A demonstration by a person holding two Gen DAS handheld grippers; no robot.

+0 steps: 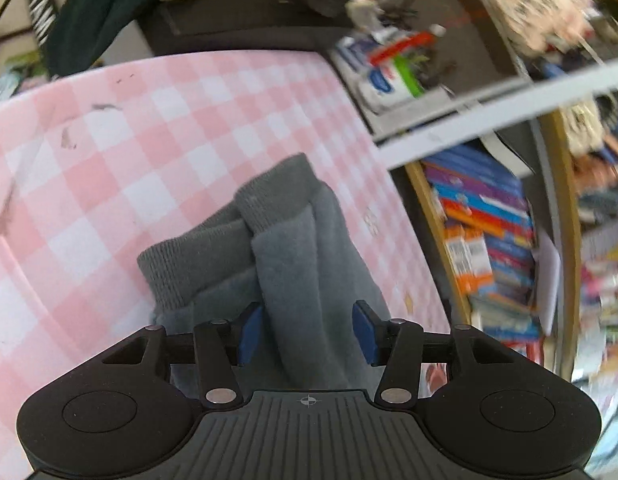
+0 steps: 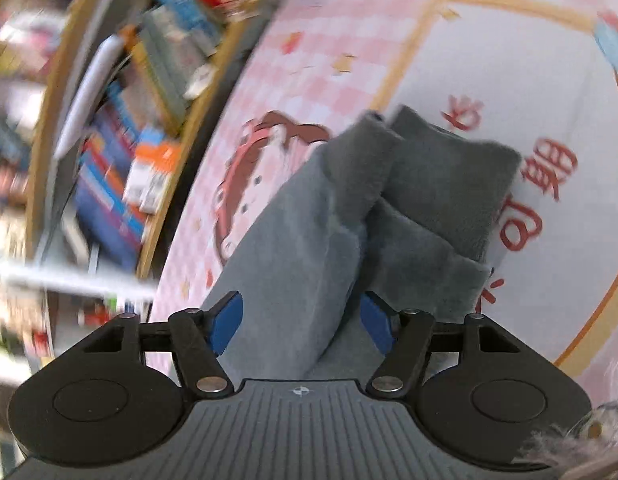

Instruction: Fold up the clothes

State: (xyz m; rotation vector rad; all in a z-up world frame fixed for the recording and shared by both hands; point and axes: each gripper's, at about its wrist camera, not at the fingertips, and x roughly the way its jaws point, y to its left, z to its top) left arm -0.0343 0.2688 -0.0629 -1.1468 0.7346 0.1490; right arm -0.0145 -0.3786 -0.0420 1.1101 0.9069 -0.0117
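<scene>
A grey fleece garment (image 1: 293, 240) with ribbed cuffs lies bunched on the pink checked cloth (image 1: 149, 140). My left gripper (image 1: 307, 332) has its blue pads apart, with a thick fold of the grey fabric passing between them. The same garment (image 2: 349, 220) shows in the right wrist view, on the pink cloth with a cartoon print (image 2: 449, 60). My right gripper (image 2: 301, 322) also has its blue pads apart around a fold of the fabric. I cannot tell whether the pads press the fabric.
A dark green garment (image 1: 101, 8) hangs at the back left beside a dark cabinet (image 1: 237, 20). A wooden shelf with stacked books (image 1: 489, 240) stands beyond the cloth's right edge; it also shows in the right wrist view (image 2: 121, 160). Clutter lies on the floor (image 1: 393, 64).
</scene>
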